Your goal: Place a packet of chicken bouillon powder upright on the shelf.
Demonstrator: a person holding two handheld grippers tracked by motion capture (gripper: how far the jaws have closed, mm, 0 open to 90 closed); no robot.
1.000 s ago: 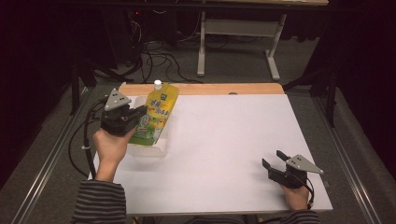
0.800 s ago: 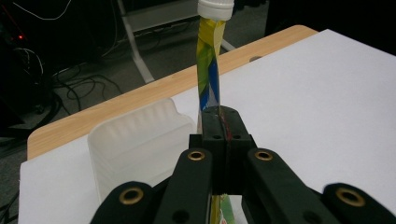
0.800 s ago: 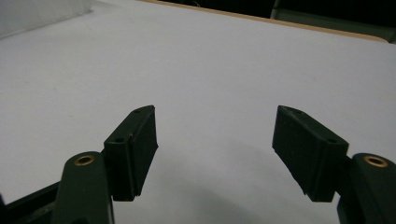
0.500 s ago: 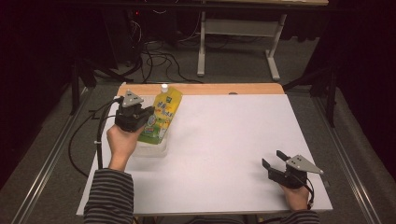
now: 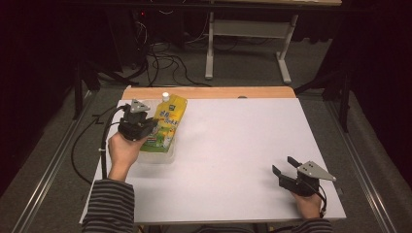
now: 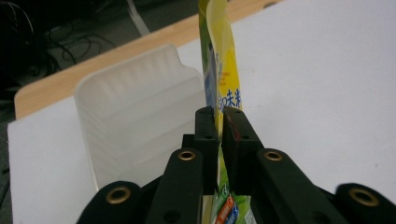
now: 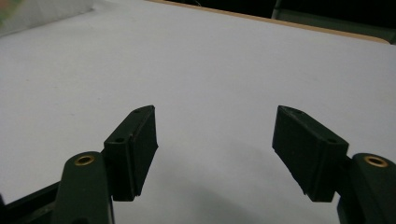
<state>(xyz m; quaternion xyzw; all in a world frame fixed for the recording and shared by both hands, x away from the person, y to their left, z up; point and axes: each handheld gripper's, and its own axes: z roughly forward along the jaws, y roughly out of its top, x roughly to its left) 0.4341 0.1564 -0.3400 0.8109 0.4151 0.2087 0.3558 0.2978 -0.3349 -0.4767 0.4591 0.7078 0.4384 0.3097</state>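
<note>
One white table (image 5: 233,145), dark room; left hand-held gripper (image 5: 145,127) loosening on yellow pouch (image 5: 167,121); right hand-held gripper (image 5: 286,171) released.

The white worktop (image 5: 233,145) has a wooden strip (image 5: 209,92) along its far edge. Beyond it lies grey floor (image 5: 243,63) strewn with black cables (image 5: 160,58), where a white-legged desk frame (image 5: 248,34) stands. Darkness closes in on both sides.
</note>
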